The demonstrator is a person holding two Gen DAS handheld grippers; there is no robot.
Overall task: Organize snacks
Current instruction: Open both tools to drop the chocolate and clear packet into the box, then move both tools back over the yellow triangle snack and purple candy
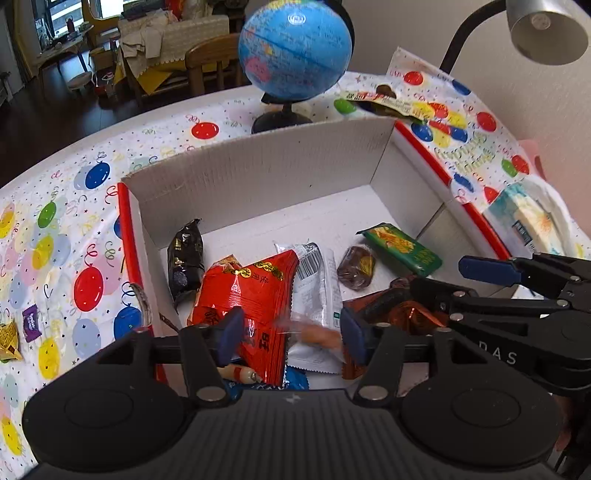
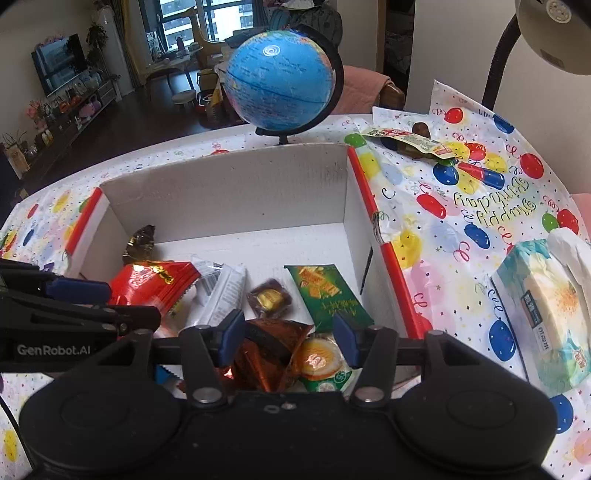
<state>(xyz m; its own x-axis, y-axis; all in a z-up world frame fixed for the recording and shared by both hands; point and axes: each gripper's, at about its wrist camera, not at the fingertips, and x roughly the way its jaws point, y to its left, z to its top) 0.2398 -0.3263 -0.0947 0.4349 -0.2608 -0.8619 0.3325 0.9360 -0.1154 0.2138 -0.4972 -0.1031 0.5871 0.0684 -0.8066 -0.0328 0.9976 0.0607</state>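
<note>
A white cardboard box with red edges holds several snacks: a red packet, a black packet, a silver-white packet, a green packet and a brown candy. My left gripper is open over the box's near side; a blurred orange snack is between its fingers, apart from them. My right gripper is open above a brown foil packet and an orange packet in the box. The right gripper also shows in the left wrist view.
A blue globe stands behind the box on the balloon tablecloth. A snack wrapper lies at the back right. A tissue box sits right. A purple candy and a gold one lie left. A lamp hangs at top right.
</note>
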